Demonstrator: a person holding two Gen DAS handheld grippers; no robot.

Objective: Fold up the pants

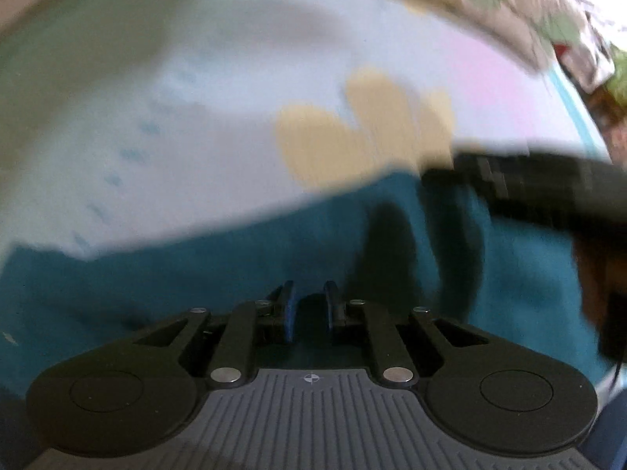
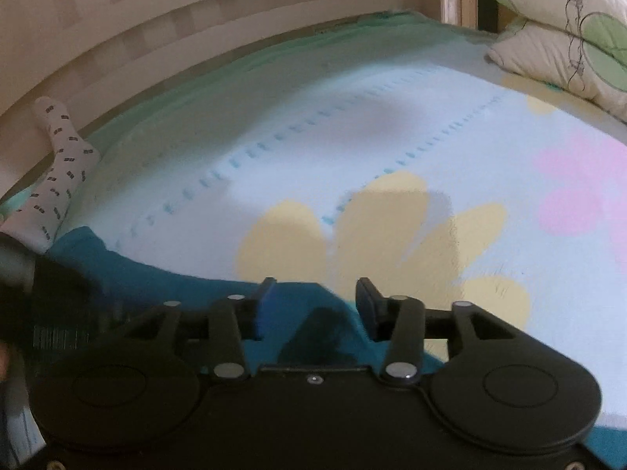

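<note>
The teal pants [image 1: 235, 266] lie spread on a bed sheet with yellow and pink flowers. In the blurred left wrist view my left gripper [image 1: 309, 305] hovers over the teal cloth with a narrow gap between its blue pads and nothing in it. The right gripper's black body [image 1: 548, 188] shows at the right of that view. In the right wrist view my right gripper [image 2: 317, 305] is open wide, with the edge of the pants [image 2: 298, 313] lying between and under its fingers, not pinched.
A patterned white sock [image 2: 55, 172] lies at the bed's left edge by the wooden headboard rails [image 2: 196, 11]. A cream pillow with green leaves [image 2: 568, 35] sits at the far right. The flowered sheet [image 2: 352, 149] stretches ahead.
</note>
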